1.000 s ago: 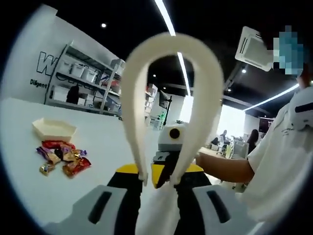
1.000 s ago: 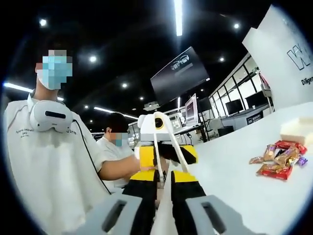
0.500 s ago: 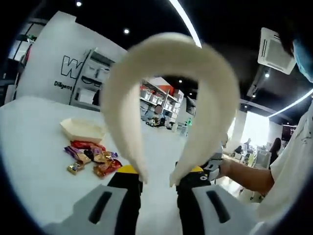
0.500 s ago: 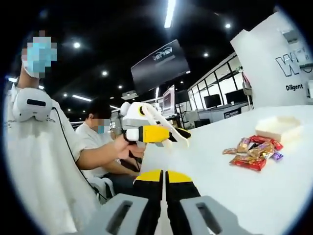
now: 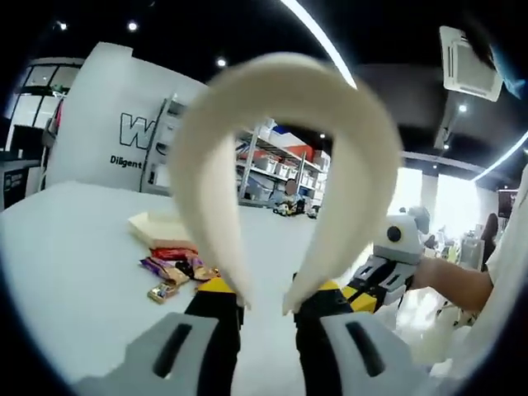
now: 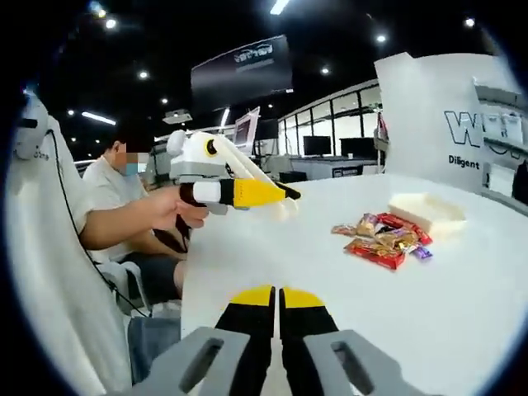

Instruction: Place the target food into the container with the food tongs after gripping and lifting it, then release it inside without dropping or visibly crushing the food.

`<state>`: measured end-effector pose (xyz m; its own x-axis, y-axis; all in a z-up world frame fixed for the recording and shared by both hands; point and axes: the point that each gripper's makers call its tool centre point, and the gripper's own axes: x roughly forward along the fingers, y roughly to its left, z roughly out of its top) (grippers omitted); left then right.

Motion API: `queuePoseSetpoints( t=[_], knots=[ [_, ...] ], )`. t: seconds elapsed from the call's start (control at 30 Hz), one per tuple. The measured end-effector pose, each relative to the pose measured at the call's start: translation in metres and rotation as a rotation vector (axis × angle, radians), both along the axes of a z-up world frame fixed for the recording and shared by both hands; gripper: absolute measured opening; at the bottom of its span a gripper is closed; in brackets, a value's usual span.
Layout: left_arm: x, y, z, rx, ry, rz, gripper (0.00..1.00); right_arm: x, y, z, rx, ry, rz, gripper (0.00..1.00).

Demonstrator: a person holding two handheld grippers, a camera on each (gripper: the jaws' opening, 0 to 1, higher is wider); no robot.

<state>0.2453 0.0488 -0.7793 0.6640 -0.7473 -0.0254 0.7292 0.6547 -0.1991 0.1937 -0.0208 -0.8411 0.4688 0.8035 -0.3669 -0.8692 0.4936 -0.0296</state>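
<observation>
A white table (image 5: 74,272) is stretching ahead of both grippers, and the task's things are sitting together on it. In the left gripper view, the left gripper (image 5: 264,307) is clamping the two arms of the cream food tongs (image 5: 285,157) between its jaws. The loop of the tongs is rising up and forward from the jaws; whether the loop is their spring end or their working end, I cannot tell. From this tool, the pile of wrapped candies (image 5: 172,272) is lying forward and to the left, low on the table, well apart from the tongs. Just beyond the pile, further along the same line, the shallow cream container (image 5: 157,228) is waiting, its near edge touching or almost touching the wrappers.

In the right gripper view, the right gripper (image 6: 278,297) is showing its jaws pressed together with nothing between them. From it, the candy pile (image 6: 381,238) is lying forward and to the right, with the container (image 6: 429,210) just behind. The left gripper (image 6: 285,194) is hanging up and to the left there, held in a person's hand (image 6: 177,213), its jaws pointing level toward the candies.

Judging from both views, the left gripper is the one carrying the tool, so the coming move is probably calling for it to swing forward and leftward, down toward the pile. The pile's long axis is running roughly across the left gripper's line of sight.
</observation>
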Motion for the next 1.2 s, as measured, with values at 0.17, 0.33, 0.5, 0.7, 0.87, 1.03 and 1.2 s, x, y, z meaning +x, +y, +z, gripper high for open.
queuePoseSetpoints(
  t=[0.17,0.33,0.5,0.7,0.87,1.03,1.2],
  knots=[
    [0.009,0.004,-0.003,-0.020,0.026,0.004,0.23,-0.007,0.001,-0.007,-0.138,-0.112,0.009,0.00],
    [0.021,0.010,-0.010,-0.009,0.038,0.017,0.23,-0.017,0.008,-0.010,-0.142,-0.095,0.025,0.00],
    [0.031,0.018,-0.015,-0.001,0.048,0.029,0.23,-0.006,0.002,-0.001,-0.053,-0.086,-0.092,0.00],
    [0.042,0.025,-0.020,0.016,0.052,0.037,0.23,-0.001,-0.012,0.013,0.011,-0.115,-0.166,0.00],
    [0.052,0.028,-0.024,-0.004,0.085,0.042,0.24,-0.003,-0.020,0.006,-0.009,-0.098,-0.186,0.00],
    [0.065,0.034,-0.023,-0.002,0.085,0.056,0.24,-0.006,-0.025,0.004,-0.019,-0.100,-0.194,0.00],
    [0.073,0.031,-0.026,0.031,0.088,0.051,0.24,-0.004,-0.032,0.002,-0.034,-0.100,-0.206,0.00]
  ],
)
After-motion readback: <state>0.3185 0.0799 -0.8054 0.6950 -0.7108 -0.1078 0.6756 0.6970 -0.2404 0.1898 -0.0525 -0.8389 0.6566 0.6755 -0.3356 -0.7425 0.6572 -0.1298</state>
